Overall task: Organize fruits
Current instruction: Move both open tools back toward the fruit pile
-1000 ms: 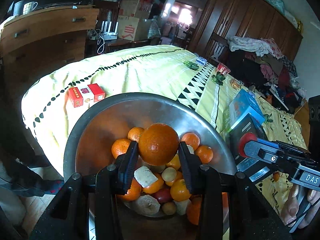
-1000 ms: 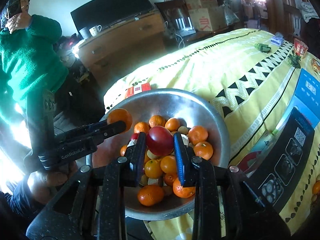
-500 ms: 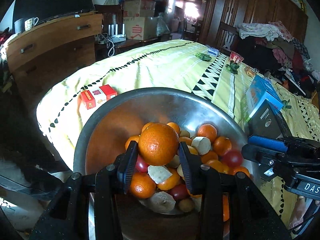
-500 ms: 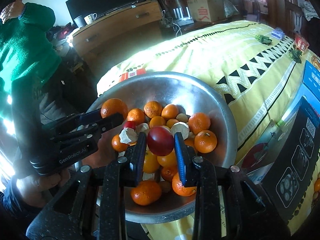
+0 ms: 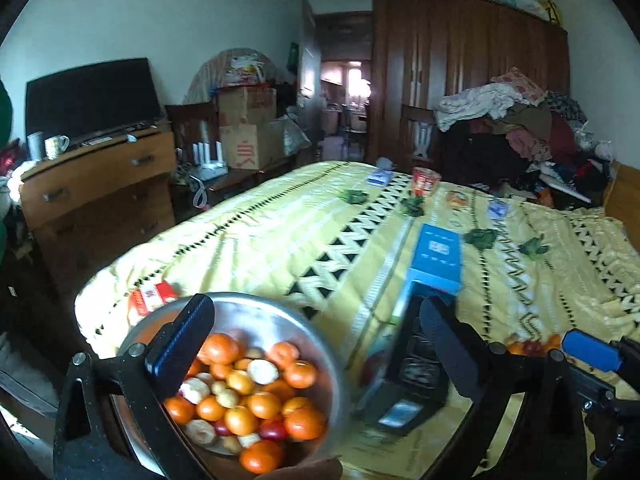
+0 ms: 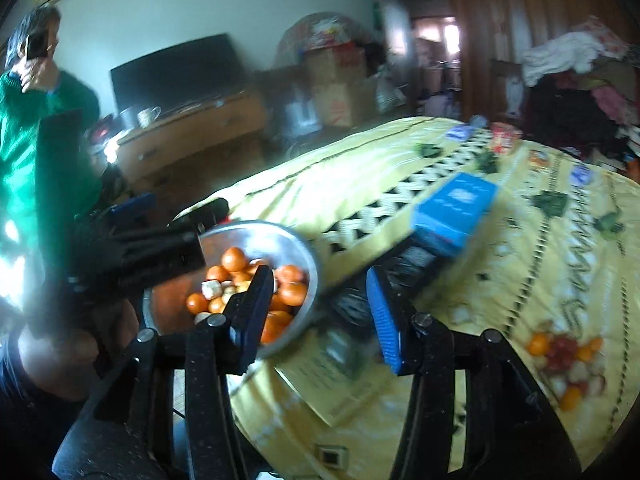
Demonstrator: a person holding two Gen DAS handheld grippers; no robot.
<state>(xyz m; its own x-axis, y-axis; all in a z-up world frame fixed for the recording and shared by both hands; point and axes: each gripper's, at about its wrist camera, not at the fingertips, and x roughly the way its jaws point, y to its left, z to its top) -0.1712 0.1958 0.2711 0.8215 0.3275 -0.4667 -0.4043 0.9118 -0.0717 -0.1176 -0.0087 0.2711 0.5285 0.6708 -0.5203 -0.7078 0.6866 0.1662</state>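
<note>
Left gripper [image 5: 316,354]: black jointed frame, round silver screws at the pivots, long dark finger pads. Right gripper [image 6: 320,312]: matching black frame and screws, one ribbed blue pad [image 6: 383,320], the other finger black.

Fruits [image 5: 256,396] in bowl [image 5: 280,312], box [image 5: 438,258] right

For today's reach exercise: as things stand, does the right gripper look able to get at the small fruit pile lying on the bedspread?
Probably yes. The right gripper is open and empty, and the fruit pile lies uncovered on the bedspread to its right, with nothing between.
</note>
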